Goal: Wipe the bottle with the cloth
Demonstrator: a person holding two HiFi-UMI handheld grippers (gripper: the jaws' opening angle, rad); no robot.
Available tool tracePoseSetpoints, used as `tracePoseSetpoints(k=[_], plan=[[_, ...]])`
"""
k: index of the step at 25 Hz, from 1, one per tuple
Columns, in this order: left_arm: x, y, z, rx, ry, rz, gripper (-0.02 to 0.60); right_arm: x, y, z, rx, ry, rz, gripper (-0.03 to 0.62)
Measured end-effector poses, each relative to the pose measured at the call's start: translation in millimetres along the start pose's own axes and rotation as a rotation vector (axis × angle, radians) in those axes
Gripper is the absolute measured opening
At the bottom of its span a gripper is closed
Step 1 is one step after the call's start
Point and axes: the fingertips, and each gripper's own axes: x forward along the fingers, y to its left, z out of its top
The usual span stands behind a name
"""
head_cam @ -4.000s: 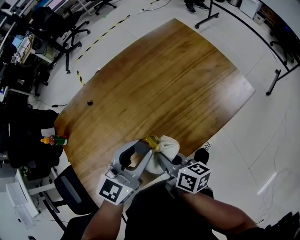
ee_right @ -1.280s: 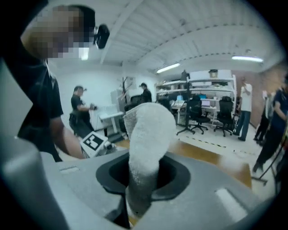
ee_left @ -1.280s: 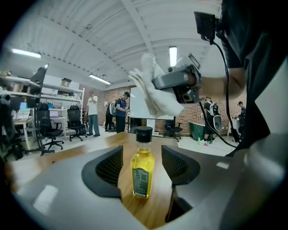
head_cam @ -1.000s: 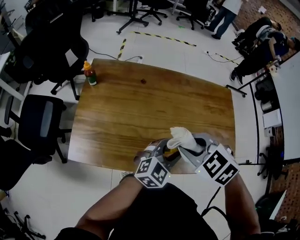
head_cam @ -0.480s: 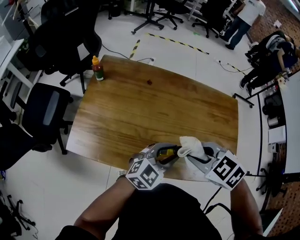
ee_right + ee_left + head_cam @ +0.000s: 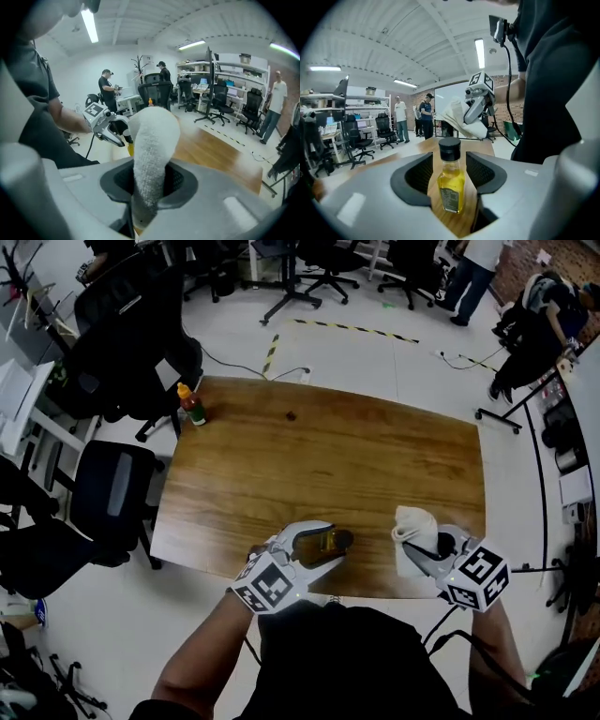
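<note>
Where the bottle stands: upright on the bench [image 6: 309, 456] near its front edge, cap up, the yellow bottle [image 6: 451, 180] sits right between the fingers [image 6: 412, 176] of the left gripper [image 6: 339, 540].
Left gripper: fingers opening as we watch, a gap showing on either side of the glass, so it is released, not pinched.
Right gripper [image 6: 149, 180]: clenched on the cloth [image 6: 152, 145], a white wad sticking up out of the fingers.
Gap to close: cloth sits off to the bottle's right, apart from it, with bare bench between.
Long axis: vertical, so wiping strokes would likely run up and down or around the body.
Nearer hand: left is already at the bottle; right has to bring the cloth across.
Risk: free-standing as it is, the bottle could tip under a sideways push from the cloth unless the left fingers take hold again.
</note>
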Motion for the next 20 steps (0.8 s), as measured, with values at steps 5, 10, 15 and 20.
tracePoseSetpoints(k=[5, 10, 15, 20], plan=[[-1, -3, 17, 0.021, 0.017, -0.259, 0.242, -10, 3, -4, 0.062, -0.076, 0.002, 0.072], [9, 0, -6, 0.039, 0.122, -0.523, 0.256, -12, 21, -10, 0.2, -0.14, -0.015, 0.072], [-5, -1, -11, 0.109, 0.132, -0.765, 0.252, -4, 50, -25, 0.366, -0.179, -0.151, 0.072], [-3, -5, -2, 0.187, 0.092, -0.968, 0.201, -4, 89, -39, 0.576, -0.259, -0.311, 0.074]])
